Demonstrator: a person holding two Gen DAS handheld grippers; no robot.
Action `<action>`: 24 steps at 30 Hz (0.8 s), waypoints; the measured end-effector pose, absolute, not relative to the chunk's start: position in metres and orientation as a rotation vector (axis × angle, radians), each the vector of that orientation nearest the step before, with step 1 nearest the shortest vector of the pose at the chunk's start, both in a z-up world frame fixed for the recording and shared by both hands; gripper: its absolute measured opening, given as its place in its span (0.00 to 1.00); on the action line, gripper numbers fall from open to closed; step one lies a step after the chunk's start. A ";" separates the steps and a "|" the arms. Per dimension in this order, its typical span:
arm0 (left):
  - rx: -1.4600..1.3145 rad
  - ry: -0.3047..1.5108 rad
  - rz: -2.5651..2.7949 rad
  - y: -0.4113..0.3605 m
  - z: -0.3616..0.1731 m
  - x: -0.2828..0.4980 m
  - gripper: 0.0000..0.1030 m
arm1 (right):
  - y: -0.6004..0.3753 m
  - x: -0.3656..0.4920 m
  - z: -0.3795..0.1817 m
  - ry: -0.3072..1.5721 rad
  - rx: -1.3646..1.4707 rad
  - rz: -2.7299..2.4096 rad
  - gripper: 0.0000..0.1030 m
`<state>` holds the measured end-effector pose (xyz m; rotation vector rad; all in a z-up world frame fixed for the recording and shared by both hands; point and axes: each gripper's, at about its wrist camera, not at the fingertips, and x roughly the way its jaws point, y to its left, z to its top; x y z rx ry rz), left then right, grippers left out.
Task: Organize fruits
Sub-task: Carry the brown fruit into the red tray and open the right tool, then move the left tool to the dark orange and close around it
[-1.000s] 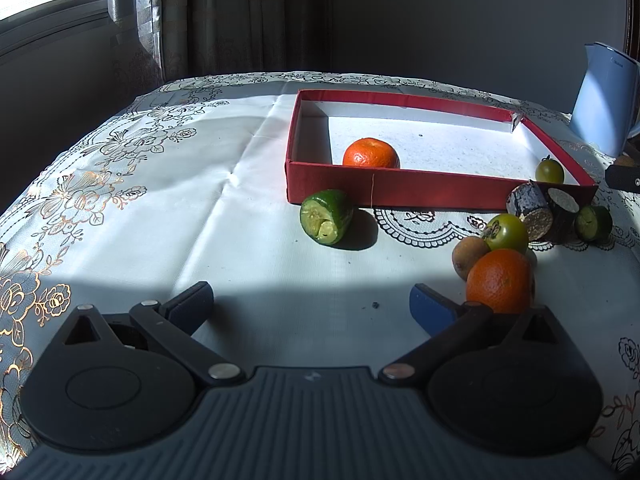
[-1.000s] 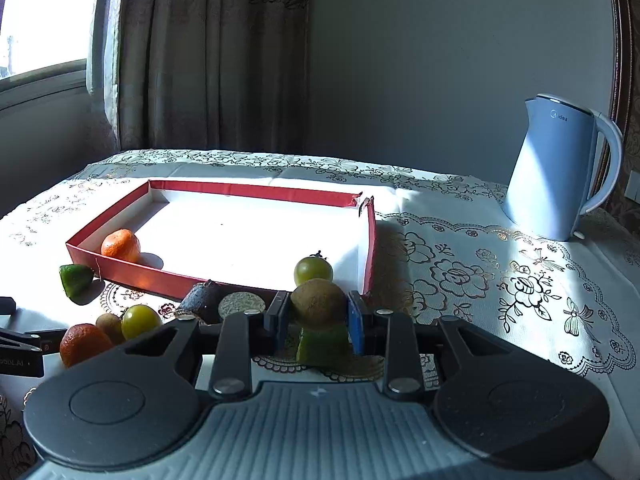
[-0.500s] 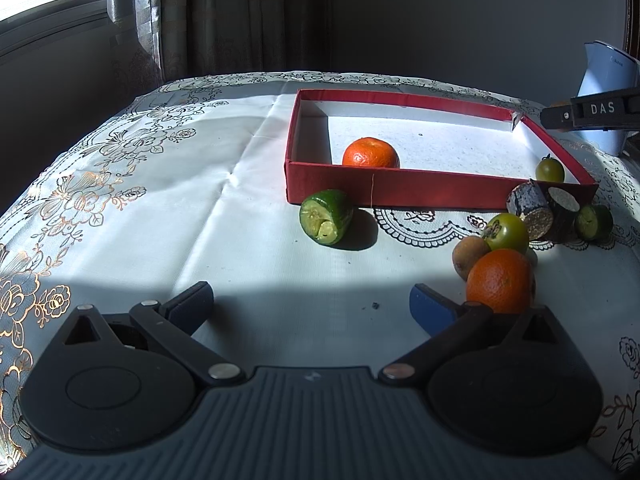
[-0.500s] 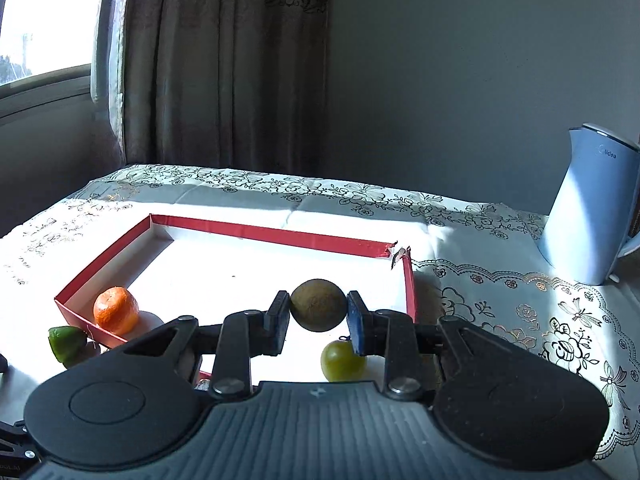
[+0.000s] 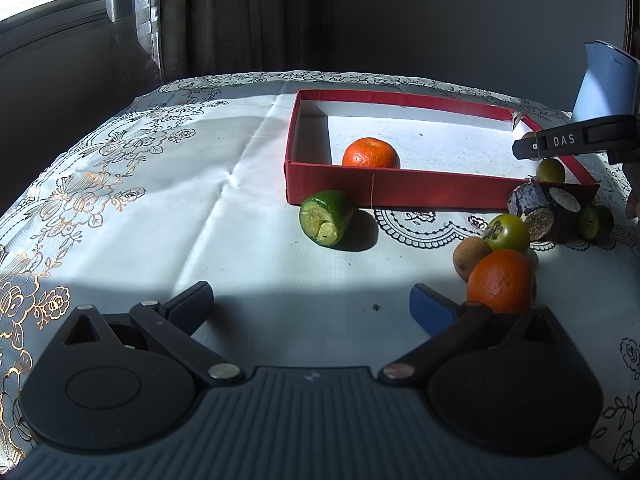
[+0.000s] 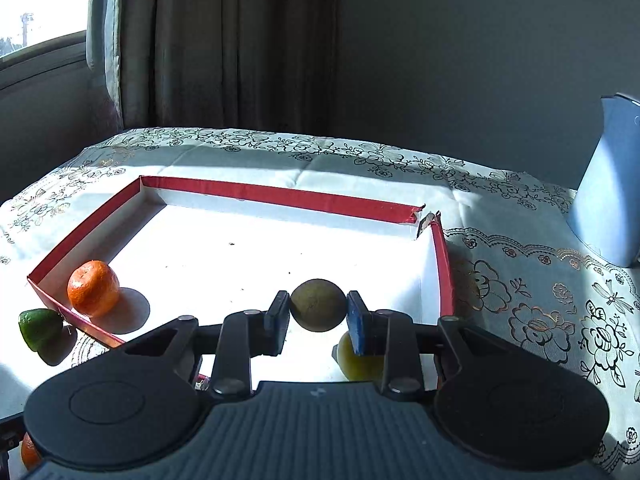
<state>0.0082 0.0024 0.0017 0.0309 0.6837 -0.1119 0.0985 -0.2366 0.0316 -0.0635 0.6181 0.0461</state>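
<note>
A table draped in a white tablecloth (image 5: 248,184) with printed flowers and lace is filling both views, half in sun and half in shadow. Lying on it ahead of both grippers is a shallow red tray (image 6: 280,196) with a white floor and a torn far right corner. A pale blue kettle (image 6: 612,200) is standing off to the right of the right gripper, outside the tray. The right gripper (image 6: 318,314) is reaching over the tray's near right part, its black and blue pads pressing on either side of a round brown fruit (image 6: 318,305) with a dull, slightly rough skin, holding it above the white floor. Just under the blue pad a yellow-green round fruit (image 6: 354,362) is sitting on the tray floor, partly hidden. Far to that gripper's left a bright orange mandarin (image 6: 93,288) is resting inside the tray's near left corner, and a cut green lime (image 6: 39,328) is lying just outside that corner. The left gripper (image 5: 310,308) is hanging low over bare cloth with its jaws spread wide and nothing between them. Just beside its right finger a larger orange (image 5: 500,280) is sitting, touching a small brown fruit (image 5: 468,258) and a green tomato-like fruit (image 5: 508,232). Beyond those, against the tray's near right corner, dark cut pieces (image 5: 536,208) and a small green lime half (image 5: 596,222) are clustering.
</note>
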 end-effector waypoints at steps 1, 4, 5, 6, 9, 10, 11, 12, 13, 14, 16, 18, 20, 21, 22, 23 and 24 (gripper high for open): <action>0.031 0.684 -0.112 0.002 0.002 0.008 1.00 | -0.236 0.099 0.031 0.621 -0.063 0.047 0.29; 0.031 0.684 -0.112 0.003 0.002 0.008 1.00 | -0.235 0.101 0.028 0.625 -0.063 0.053 0.29; 0.031 0.684 -0.112 0.003 0.002 0.008 1.00 | -0.236 0.102 0.028 0.622 -0.062 0.054 0.29; 0.031 0.684 -0.112 0.002 0.002 0.008 1.00 | -0.236 0.102 0.027 0.623 -0.062 0.060 0.29; 0.031 0.684 -0.112 0.002 0.002 0.008 1.00 | -0.238 0.099 0.029 0.621 -0.054 0.053 0.35; 0.031 0.684 -0.112 0.002 0.002 0.008 1.00 | -0.240 0.096 0.032 0.613 -0.044 0.042 0.50; 0.031 0.684 -0.112 0.002 0.002 0.008 1.00 | -0.244 0.089 0.035 0.594 -0.026 0.028 0.67; 0.031 0.684 -0.112 0.002 0.002 0.008 1.00 | -0.248 0.080 0.039 0.565 -0.009 0.018 0.73; 0.031 0.684 -0.112 0.002 0.002 0.008 1.00 | -0.253 0.071 0.041 0.545 0.004 0.012 0.73; 0.032 0.684 -0.111 0.002 0.002 0.008 1.00 | -0.258 0.064 0.043 0.532 0.017 0.002 0.73; 0.033 0.685 -0.111 0.002 0.002 0.009 1.00 | -0.272 0.046 0.045 0.512 0.061 -0.024 0.73; 0.034 0.686 -0.112 0.002 0.002 0.009 1.00 | -0.285 0.029 0.043 0.502 0.097 -0.054 0.73; 0.034 0.686 -0.112 0.002 0.002 0.009 1.00 | -0.298 0.013 0.038 0.510 0.103 -0.114 0.76; 0.034 0.686 -0.112 0.002 0.001 0.009 1.00 | -0.304 0.007 0.034 0.520 0.103 -0.146 0.77; 0.035 0.686 -0.112 0.002 0.001 0.009 1.00 | -0.312 -0.001 0.028 0.537 0.106 -0.183 0.78; 0.035 0.686 -0.113 0.002 0.001 0.009 1.00 | -0.316 -0.004 0.025 0.547 0.110 -0.202 0.79; 0.034 0.686 -0.113 0.002 0.001 0.009 1.00 | -0.322 -0.008 0.020 0.561 0.118 -0.223 0.79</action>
